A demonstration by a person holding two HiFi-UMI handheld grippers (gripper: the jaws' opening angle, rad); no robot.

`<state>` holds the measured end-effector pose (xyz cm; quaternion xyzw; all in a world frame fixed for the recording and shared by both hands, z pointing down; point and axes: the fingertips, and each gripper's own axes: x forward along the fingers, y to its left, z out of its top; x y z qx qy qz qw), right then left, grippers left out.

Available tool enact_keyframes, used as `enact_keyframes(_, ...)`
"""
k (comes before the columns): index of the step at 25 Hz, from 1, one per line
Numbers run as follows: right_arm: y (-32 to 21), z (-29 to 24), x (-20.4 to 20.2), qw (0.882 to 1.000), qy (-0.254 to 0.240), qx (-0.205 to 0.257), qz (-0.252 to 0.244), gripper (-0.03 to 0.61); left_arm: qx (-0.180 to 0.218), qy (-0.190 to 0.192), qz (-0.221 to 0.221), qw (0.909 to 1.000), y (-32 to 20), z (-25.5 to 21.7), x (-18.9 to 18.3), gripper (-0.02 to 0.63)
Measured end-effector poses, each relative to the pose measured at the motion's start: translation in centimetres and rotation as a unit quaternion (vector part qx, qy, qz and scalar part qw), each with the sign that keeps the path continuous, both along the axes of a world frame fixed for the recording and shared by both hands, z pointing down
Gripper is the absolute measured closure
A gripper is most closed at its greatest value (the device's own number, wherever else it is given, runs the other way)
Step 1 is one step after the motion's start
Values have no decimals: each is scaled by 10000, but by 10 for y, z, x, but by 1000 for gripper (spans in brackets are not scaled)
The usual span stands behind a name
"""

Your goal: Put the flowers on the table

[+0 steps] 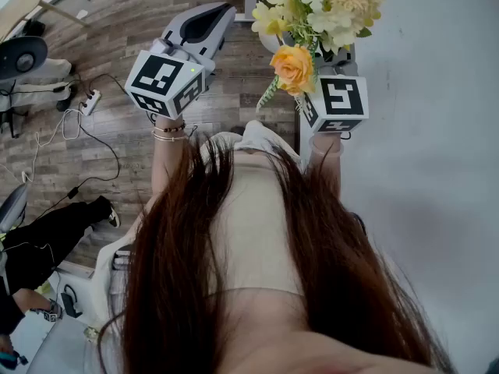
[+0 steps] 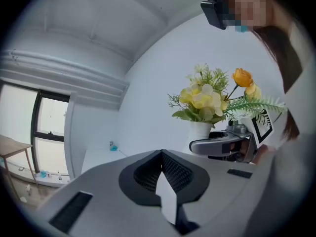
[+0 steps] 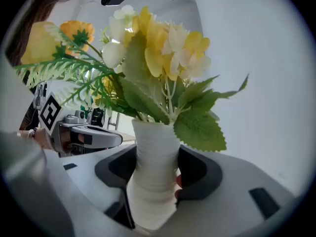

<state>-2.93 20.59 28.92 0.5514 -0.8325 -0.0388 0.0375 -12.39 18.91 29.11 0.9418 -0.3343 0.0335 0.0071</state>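
While you look steeply down past your long brown hair (image 1: 327, 271), your right gripper (image 3: 158, 158) is clamped on a white ribbed vase (image 3: 152, 181). Its dark pads press the vase's sides from 9 and 3 o'clock, and the vase stands roughly upright between them. From its mouth rises a bunch of artificial flowers (image 1: 320, 6): pale yellow and cream blooms, broad green leaves and ferny sprigs. One orange rose (image 1: 294, 65) hangs lowest, just above the right gripper's marker cube (image 1: 337, 100).

In the head view the bouquet sits at about 1 o'clock, along the left edge of the white table (image 1: 437, 131), which fills the side from 1 to 5 o'clock. The blooms hide the vase's base there, so you cannot tell whether it touches the tabletop.

Your left gripper (image 2: 162, 156) is closed, its tips together with nothing between them. It hangs at 11 o'clock in the head view over the wood-plank floor (image 1: 117, 22), beside the bouquet but apart from it, its own marker cube (image 1: 165, 82) facing up. Thin bracelets (image 1: 168, 133) circle your left wrist just below that cube.

A white power strip (image 1: 91, 101) with trailing cables lies on the floor at 10 o'clock.
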Motion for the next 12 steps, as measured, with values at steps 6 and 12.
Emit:
enact_keyframes(6,1,-8,-4,9999,2,75,-117,307,19,15,-98,9999,-2,-5,-3,611)
enact_keyframes(12,-8,-8,21,9994,-64,111,-335,307,-18,-65,-168,9998,-12,-2,25,611)
